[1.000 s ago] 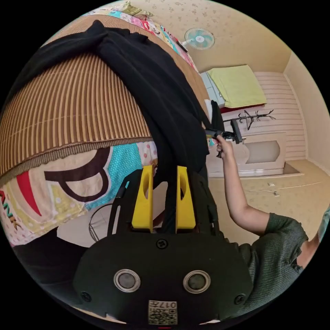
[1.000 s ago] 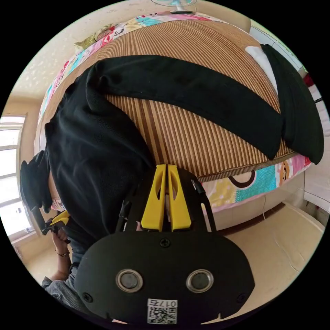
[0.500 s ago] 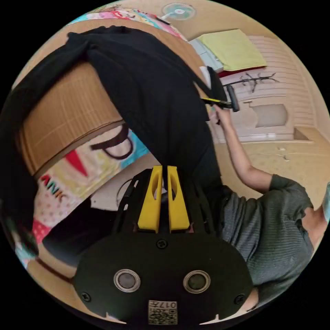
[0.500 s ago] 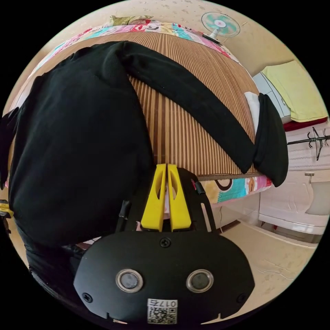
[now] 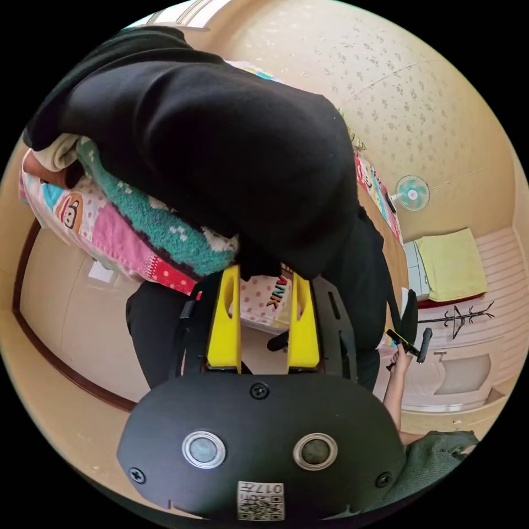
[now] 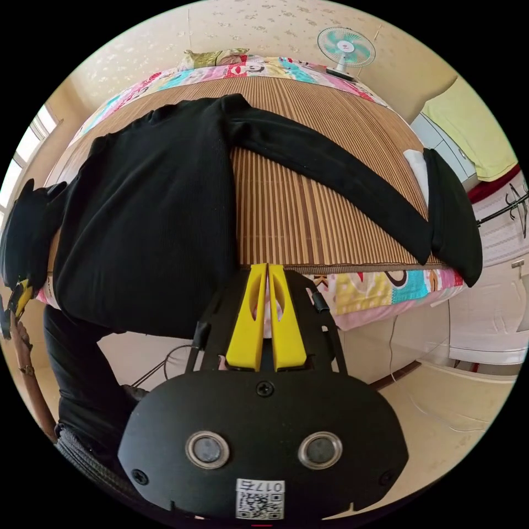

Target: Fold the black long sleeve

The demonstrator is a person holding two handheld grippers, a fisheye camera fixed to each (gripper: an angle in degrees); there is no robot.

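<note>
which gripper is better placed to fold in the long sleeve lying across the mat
Probably the right. The right gripper, jaws shut at the shirt's hem, faces the sleeve stretched across the mat. The left gripper is open at the shirt's far side.

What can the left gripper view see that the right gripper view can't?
The left gripper view has a green knit blanket under the shirt, plus a hand holding the right gripper. The right gripper view has a long sleeve stretched across the striped mat. Both have the shirt, the fan and a yellow cloth.
</note>
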